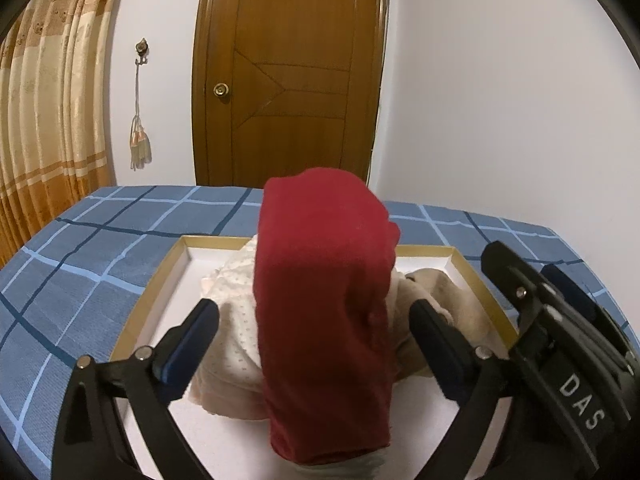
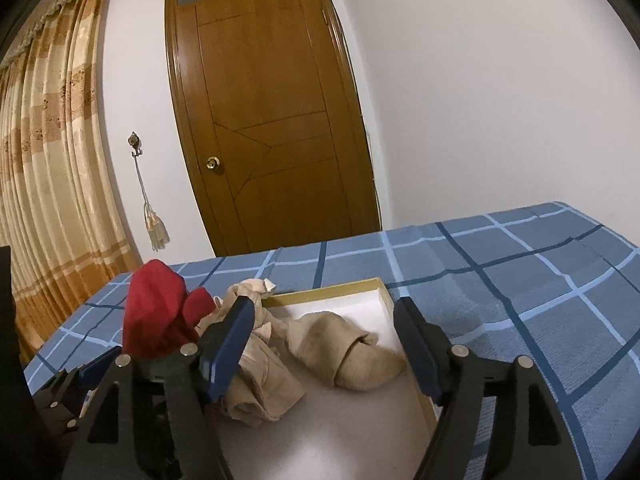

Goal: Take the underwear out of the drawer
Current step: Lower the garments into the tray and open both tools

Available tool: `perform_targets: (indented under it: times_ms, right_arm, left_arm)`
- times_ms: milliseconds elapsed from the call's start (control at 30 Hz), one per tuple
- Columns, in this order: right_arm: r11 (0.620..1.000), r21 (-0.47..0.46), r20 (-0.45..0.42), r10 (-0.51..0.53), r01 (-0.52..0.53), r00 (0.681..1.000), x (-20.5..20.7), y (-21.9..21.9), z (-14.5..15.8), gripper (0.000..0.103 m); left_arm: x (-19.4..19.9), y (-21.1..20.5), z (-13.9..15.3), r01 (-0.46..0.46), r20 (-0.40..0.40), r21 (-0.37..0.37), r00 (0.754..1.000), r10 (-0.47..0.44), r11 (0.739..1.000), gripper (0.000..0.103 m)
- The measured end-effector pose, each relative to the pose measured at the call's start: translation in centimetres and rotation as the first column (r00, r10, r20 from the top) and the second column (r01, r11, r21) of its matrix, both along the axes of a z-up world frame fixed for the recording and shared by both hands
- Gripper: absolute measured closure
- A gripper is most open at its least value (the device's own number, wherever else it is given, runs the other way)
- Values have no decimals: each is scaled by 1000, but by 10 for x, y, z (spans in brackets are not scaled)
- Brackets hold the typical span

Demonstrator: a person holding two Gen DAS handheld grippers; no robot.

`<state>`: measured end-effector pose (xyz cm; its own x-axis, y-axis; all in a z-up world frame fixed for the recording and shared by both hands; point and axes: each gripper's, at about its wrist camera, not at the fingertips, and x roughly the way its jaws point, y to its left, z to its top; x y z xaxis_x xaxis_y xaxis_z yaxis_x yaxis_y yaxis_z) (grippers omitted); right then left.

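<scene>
A shallow white drawer tray with a tan rim [image 1: 160, 280] [image 2: 384, 292] lies on a blue plaid bed. A dark red piece of underwear [image 1: 324, 304] stands tall between the wide-apart fingers of my left gripper [image 1: 316, 328]; the fingers do not touch it. It also shows at the left in the right wrist view [image 2: 156, 312]. Pale cream underwear [image 1: 232, 312] and a rolled beige piece [image 2: 344, 344] lie in the tray. My right gripper [image 2: 324, 340] is open over the tray, above the beige clothes, and also shows in the left wrist view [image 1: 560, 320].
The blue plaid bed cover [image 1: 80, 264] [image 2: 520, 280] spreads around the tray. Behind it are a wooden door [image 1: 288, 72], a white wall and orange curtains [image 1: 48, 120] at the left. A tassel hangs on a wall hook [image 1: 140, 144].
</scene>
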<state>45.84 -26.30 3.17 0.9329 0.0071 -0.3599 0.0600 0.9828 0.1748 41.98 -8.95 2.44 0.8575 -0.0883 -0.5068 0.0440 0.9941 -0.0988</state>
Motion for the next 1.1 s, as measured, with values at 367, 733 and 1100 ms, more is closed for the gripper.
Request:
perform_targets:
  times_ms: [367, 733, 1100]
  right_arm:
    - [995, -56, 115, -75, 82, 991, -26, 7, 10, 29]
    - [986, -12, 151, -163, 167, 975, -48, -1, 12, 29]
    - [987, -24, 151, -156, 161, 976, -62, 8, 13, 29]
  left_arm:
    - [-19, 0, 9, -10, 106, 13, 994, 8, 1000, 6]
    - [-44, -8, 18, -3, 227, 60, 974, -11, 998, 5]
    - [-58, 3, 17, -29, 216, 62, 976, 15, 998, 5]
